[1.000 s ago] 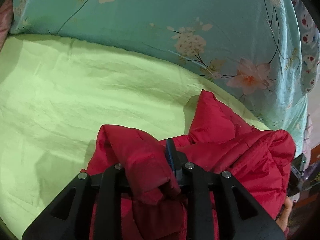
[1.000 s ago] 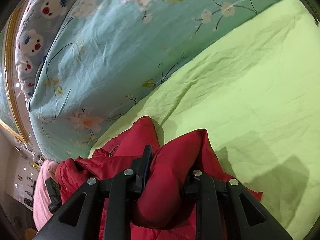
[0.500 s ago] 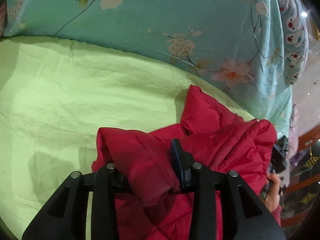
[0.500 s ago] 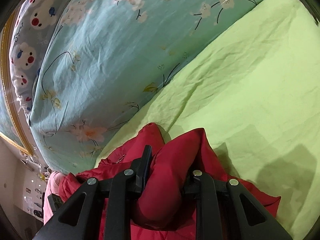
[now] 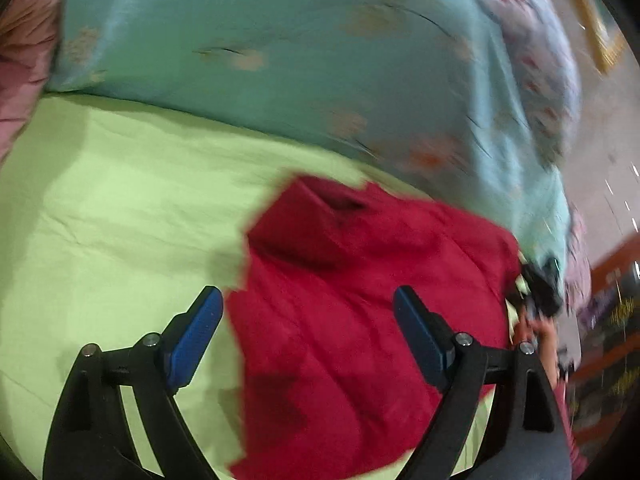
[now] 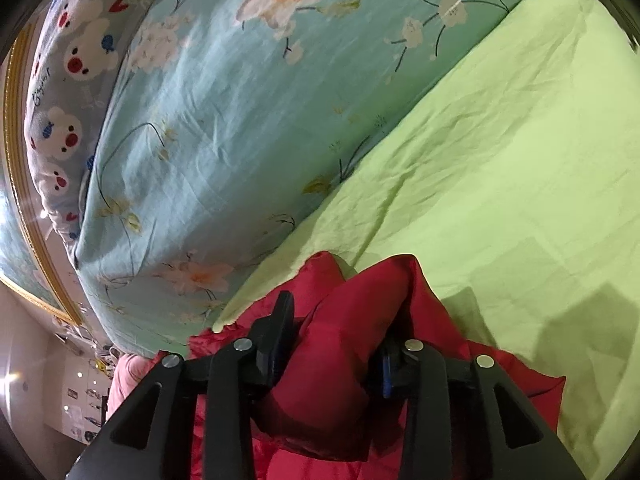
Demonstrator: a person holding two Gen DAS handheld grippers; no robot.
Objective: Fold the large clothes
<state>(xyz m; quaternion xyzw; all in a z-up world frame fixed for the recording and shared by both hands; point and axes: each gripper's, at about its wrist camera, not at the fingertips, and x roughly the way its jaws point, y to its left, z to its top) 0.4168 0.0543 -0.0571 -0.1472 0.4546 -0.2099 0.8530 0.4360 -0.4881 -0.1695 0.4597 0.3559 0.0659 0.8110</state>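
Green bed sheet [image 5: 120, 208] holds our red jacket [image 5: 360, 300] at 6 o'clock. Left hand-held gripper [image 5: 308, 312] is opening, empty; right hand-held gripper [image 6: 336, 344] is opening around a puffy fold. We should let go gently.

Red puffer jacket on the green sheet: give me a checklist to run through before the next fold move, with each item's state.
1. Left gripper free of fabric: ok; its jaws are opening wide, nothing pinched.
2. Right gripper free of the red puffer jacket: not ok; a fold sits between the pads as the jaws open.
3. Jacket resting on the green sheet: ok.
4. Jacket clear of the floral quilt: ok in the right wrist view.
5. Fold lying flat and even: cannot tell; the left wrist view is blurred.
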